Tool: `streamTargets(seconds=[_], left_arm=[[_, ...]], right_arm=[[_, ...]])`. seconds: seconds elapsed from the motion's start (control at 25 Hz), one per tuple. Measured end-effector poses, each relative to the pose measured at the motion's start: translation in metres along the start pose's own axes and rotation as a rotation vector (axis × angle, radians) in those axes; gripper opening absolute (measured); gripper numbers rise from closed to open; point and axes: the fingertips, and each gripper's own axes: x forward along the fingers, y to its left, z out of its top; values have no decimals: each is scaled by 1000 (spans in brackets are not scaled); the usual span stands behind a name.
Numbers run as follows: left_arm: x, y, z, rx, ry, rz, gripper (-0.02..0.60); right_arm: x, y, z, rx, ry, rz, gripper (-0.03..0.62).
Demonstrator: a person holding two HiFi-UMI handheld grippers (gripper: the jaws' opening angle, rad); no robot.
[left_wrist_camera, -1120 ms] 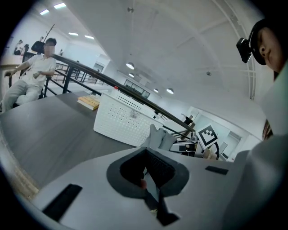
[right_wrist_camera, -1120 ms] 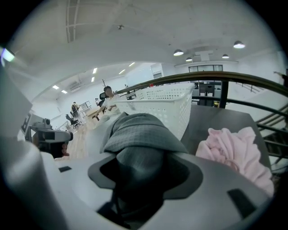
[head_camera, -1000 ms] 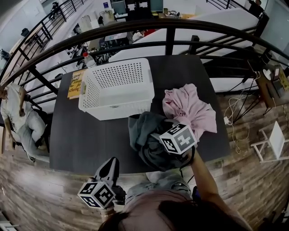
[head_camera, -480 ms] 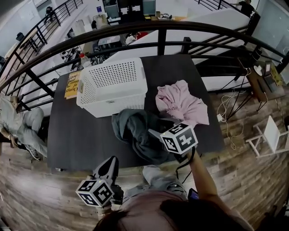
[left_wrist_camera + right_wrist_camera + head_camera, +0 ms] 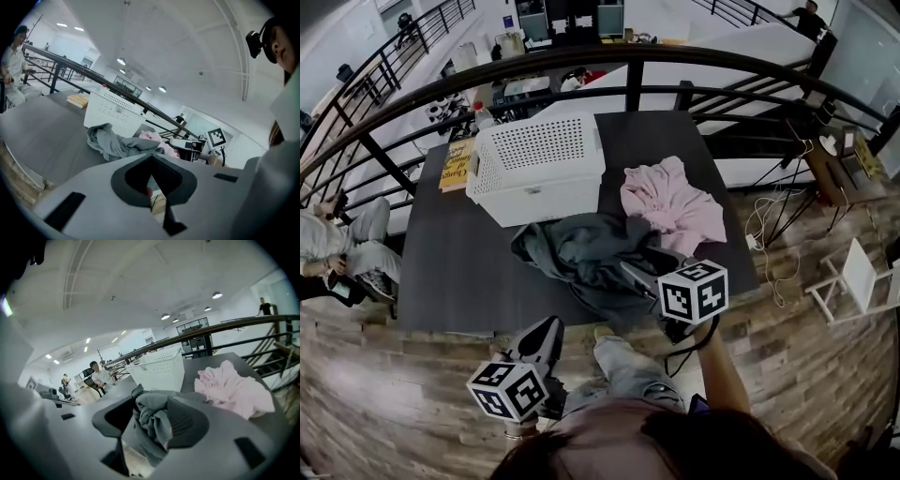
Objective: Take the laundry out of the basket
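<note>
Grey garment (image 5: pixel 581 258) — out of basket, heaped at near edge of table (image 5: pixel 459 272), one fold pinched in right gripper (image 5: pixel 152 423). Pink garment (image 5: pixel 670 202) — loose alongside. Basket (image 5: pixel 539 164) — apparently empty; only release seemingly left. Left gripper (image 5: pixel 546 336) — jaws pressed together, nothing held.

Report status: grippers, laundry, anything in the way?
Right gripper shut on grey garment, left gripper shut, empty. Pink garment on table, basket empty. No obstruction.

Your surface (image 5: pixel 450 281) holds the basket (image 5: pixel 539 178) at back, book (image 5: pixel 457 164) left, near garment (image 5: pixel 581 253) before it, far garment (image 5: pixel 670 202) right.
</note>
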Motion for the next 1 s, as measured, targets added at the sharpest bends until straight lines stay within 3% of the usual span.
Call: streamTargets(seconds=[0.2,0.44,1.0], left_arm=[[-32,-9,-28,-7,13,-11,-3],[-76,-13,-55,-8,-6,-9,-3],[-120,-31,-74,1,-74,-10,-3]], right_arm=[[-34,19,-19,35,-49,-41,224],[-82,46,-34,-39,-153,-135,120],[-126,97,-76,-146,-163,-184,46]])
